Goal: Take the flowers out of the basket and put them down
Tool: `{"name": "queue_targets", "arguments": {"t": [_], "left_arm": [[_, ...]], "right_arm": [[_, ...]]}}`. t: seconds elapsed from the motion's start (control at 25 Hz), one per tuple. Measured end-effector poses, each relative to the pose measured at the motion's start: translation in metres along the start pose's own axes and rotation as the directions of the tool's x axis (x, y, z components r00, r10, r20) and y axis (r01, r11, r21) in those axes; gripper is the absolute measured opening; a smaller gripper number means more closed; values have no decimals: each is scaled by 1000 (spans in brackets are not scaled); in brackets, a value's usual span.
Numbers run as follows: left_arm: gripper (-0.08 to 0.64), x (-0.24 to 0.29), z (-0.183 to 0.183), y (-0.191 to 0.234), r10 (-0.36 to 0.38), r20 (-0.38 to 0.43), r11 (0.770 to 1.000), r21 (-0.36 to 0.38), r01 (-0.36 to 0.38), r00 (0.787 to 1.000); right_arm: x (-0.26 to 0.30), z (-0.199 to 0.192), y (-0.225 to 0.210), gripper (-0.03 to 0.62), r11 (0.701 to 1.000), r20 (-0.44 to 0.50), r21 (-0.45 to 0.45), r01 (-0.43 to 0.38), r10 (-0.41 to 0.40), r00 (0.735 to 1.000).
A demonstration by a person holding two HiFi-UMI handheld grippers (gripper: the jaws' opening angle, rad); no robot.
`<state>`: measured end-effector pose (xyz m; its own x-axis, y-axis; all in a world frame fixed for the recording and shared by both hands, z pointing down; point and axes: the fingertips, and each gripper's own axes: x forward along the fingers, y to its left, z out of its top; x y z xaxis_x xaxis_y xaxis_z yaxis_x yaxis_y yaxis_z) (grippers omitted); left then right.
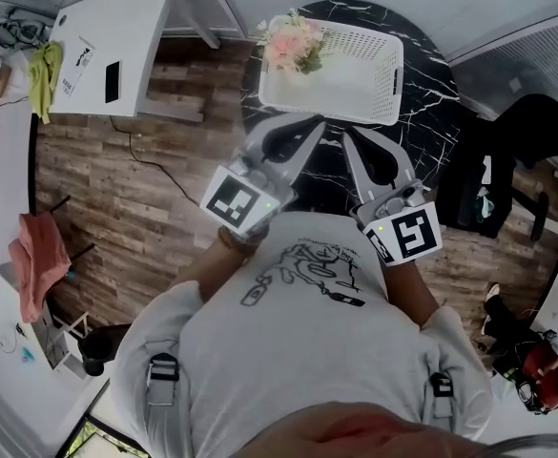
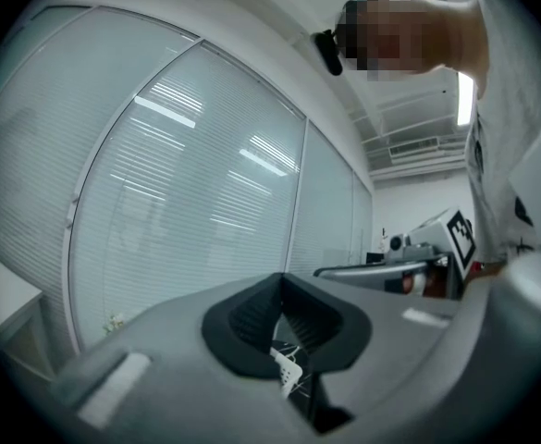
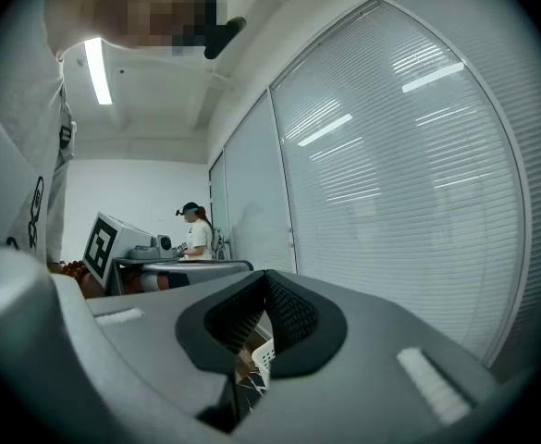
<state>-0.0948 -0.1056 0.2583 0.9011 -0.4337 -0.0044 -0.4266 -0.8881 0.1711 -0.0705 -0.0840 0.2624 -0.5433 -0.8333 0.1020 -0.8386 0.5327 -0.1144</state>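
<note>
Head view, white slotted rectangular basket (image 1: 374, 41), pink flowers (image 1: 293, 44), black marbled table (image 1: 422, 113)

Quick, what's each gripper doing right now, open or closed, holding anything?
Left gripper: closed, holding nothing.
Right gripper: closed, holding nothing.

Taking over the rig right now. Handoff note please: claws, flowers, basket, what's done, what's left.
Left claw: shut, empty, pointing at the basket but short of it.
Right claw: shut, empty, close beside the left one, also short of the basket.
Flowers: pink bunch in the white basket's far left corner. The basket sits on the black table.
Done: nothing yet; the flowers are untouched.
Left: open a claw, reach in, grip the flowers, lift them out, put them down.
</note>
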Motion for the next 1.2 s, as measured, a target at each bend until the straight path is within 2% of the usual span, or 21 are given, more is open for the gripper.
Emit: {"name": "queue_targets", "arguments": {"t": [0.36,0.56,0.72,1.2], "left_arm": [[3,13,-17,21,11,-28,1000,3,-11,1000],[3,17,-29,36,20,-45,1000,-2,-20,999],[3,24,-42,52,24,-61,1000,8,-24,998],[3,44,-104,107,55,-168,998,43,-49,984]], "right_arm": [[17,-15,-16,11,999,-27,-15,-28,28,999],[32,-31,-26,44,999,-65,-7,-32,31,997],[47,-51,-37,74,998,-115,-33,-57,52,992],[100,-122,-82,230,995,-257,-38,-89,77,963]]}}
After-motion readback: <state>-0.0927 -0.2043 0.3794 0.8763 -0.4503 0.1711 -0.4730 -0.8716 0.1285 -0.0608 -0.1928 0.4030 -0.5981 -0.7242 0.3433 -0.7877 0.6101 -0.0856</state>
